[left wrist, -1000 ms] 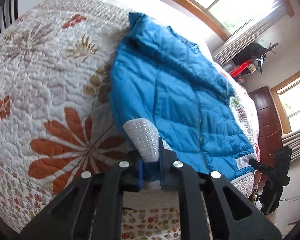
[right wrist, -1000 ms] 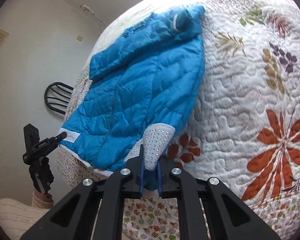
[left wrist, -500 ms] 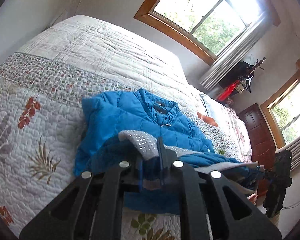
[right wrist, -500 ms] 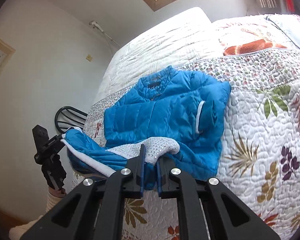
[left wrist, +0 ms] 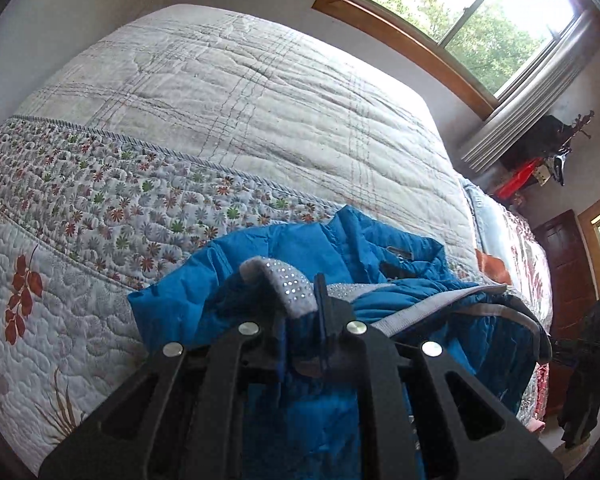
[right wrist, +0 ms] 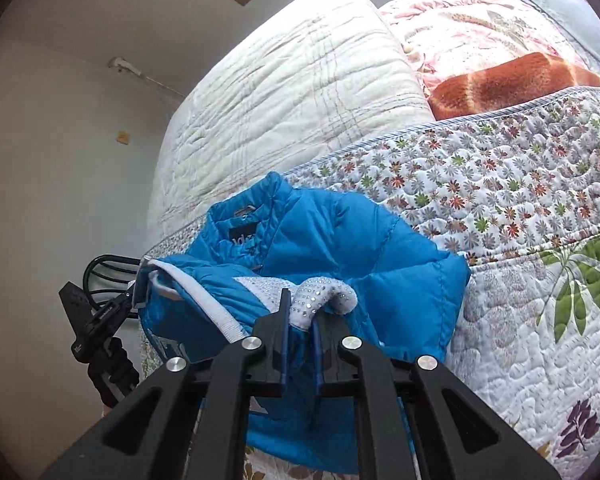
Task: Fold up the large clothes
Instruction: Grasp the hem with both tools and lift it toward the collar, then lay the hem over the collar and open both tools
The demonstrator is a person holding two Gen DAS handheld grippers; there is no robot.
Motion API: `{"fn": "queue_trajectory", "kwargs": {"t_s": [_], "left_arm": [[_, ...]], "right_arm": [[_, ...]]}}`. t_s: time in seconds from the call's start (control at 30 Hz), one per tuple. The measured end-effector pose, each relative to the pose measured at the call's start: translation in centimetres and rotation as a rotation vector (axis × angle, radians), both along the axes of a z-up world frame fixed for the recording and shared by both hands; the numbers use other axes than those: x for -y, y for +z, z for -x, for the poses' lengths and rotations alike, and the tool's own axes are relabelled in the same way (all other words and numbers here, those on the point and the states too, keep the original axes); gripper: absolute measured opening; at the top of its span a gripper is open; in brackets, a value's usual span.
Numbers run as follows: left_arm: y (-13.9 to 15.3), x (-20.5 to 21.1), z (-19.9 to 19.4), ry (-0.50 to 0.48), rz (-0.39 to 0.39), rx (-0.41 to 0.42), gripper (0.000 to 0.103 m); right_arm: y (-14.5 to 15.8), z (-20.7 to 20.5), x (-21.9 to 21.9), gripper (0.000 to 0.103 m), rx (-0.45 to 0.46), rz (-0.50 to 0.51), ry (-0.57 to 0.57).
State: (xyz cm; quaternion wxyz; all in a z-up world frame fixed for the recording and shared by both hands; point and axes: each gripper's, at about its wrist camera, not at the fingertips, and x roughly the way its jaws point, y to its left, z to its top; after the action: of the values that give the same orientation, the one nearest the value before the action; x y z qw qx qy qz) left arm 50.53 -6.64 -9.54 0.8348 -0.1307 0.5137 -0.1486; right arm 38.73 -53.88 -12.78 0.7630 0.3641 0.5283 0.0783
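Two black two-finger grippers each clamp a corner of the same bright blue quilted puffer jacket [left wrist: 312, 248], which lies on the flowered quilted bedspread [left wrist: 80, 216].

In the left wrist view, the left gripper [left wrist: 302, 312] has its jaws drawn narrow, pinched on the jacket's grey rhinestone-dotted hem band [left wrist: 288, 280]. The hem hangs folded over toward the stand-up collar [left wrist: 396, 250], with the grey edge running off to the right. Beyond the collar the plain white quilted blanket [left wrist: 260, 92] spreads wide and bare up to the wall; to the left the flowered cover lies open as far as the bed's edge. On the right, the wood-framed window [left wrist: 460, 16] and a dark door [left wrist: 564, 272] stand past the bed's far side.

In the right wrist view, the right gripper [right wrist: 300, 316] is likewise closed tight on the sparkly grey band [right wrist: 320, 292]. The jacket sits near the bed's left edge, its lifted hem stretching left to the other gripper [right wrist: 96, 316]. A rust-striped pillow [right wrist: 508, 80] rests well apart at upper right; the bedspread to the right lies free.
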Motion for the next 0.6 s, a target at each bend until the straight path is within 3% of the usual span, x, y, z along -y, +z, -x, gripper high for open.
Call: {"fn": "queue_trajectory", "kwargs": {"t_s": [0.23,0.37,0.47,0.5,0.53,0.57,0.6], "left_arm": [[-4.5,0.8,-3.3,0.001,-0.031,-0.110,0.015],[-3.8,-0.3,-3.9,-0.012,0.073,-0.168,0.024],[-1.9,-1.9,-2.9,-0.034,0.183,-0.143,0.032],[-1.2,-2.5,-2.3,-0.044,0.198,-0.126,0.037],[-0.6,-2.9,-1.7,-0.040,0.182,-0.099,0.049],[0.1,-3.5,-0.9,-0.027,0.145,-0.056,0.054],[0.6,-3.7,-0.3,-0.026,0.105,-0.020,0.057]], "right_arm": [[-4.3,-2.7,0.6,0.012,-0.077,-0.011,-0.037],[-4.4,-2.8,0.6,0.022,-0.082,-0.023,-0.027],[-3.4,-1.6,0.7,0.027,-0.041,-0.034,-0.019],[-3.0,-1.2,0.8,0.032,-0.023,-0.033,-0.015],[-2.2,-0.4,0.8,0.037,-0.004,-0.018,-0.014],[-1.7,0.2,0.7,0.056,0.011,0.018,-0.014],[-1.0,1.0,0.6,0.067,0.027,0.068,-0.016]]}}
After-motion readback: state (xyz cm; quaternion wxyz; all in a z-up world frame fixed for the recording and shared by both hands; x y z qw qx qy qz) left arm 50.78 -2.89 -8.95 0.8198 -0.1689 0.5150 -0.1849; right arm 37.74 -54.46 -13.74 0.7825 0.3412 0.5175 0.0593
